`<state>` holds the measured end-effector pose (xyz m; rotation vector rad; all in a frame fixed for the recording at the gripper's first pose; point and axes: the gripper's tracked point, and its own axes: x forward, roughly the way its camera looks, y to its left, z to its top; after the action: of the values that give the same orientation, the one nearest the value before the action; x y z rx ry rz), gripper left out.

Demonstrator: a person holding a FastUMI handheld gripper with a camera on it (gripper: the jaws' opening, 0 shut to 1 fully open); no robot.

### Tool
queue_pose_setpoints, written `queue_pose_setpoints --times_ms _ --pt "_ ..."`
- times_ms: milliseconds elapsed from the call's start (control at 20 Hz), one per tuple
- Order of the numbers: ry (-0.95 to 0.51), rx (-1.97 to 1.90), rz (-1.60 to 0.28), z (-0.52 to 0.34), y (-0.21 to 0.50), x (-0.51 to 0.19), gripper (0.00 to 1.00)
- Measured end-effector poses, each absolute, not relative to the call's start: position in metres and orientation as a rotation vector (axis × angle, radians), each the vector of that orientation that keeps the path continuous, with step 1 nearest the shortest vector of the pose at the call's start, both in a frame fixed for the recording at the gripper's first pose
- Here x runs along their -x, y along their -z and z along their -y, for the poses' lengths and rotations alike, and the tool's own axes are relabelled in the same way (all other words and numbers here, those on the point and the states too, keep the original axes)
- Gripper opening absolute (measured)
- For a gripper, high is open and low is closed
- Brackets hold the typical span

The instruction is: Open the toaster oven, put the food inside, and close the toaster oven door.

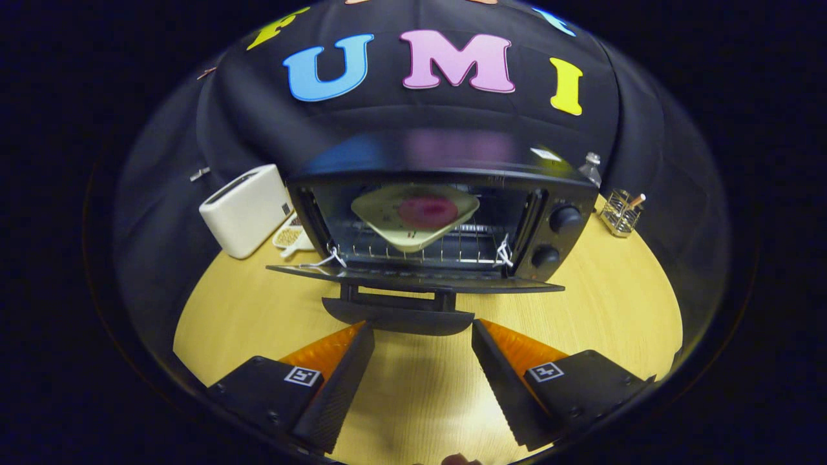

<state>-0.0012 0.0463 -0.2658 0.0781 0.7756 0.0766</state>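
A black toaster oven (555,194) stands on the wooden table (614,310) with its door (413,279) folded down flat toward me. Inside, on the wire rack (413,248), rests a pale plate (413,216) carrying a reddish piece of food (428,210). The door's handle (397,316) juts out just ahead of my fingertips. My gripper (423,329) is open, its fingers spread wide on either side of the handle's near edge, with nothing between them.
A white toaster (245,210) sits to the oven's left, with a small dish of pale bits (289,236) beside it. To the right are a small bottle (590,168) and a wire holder (621,212). Two knobs (565,218) face me on the oven's right panel.
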Motion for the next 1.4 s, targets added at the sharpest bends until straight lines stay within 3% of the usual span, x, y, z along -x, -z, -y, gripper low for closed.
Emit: queue_pose_setpoints --times_ms 250,600,950,1400 --pt "-0.119 -0.037 -0.685 -0.048 0.215 -0.021 1.0" --pt "-0.141 0.009 -0.416 -0.022 0.108 -0.034 1.0" --pt "-0.022 -0.024 -0.214 0.041 0.002 0.006 1.0" --pt "0.139 -0.073 -0.119 0.079 -0.047 0.042 1.0"
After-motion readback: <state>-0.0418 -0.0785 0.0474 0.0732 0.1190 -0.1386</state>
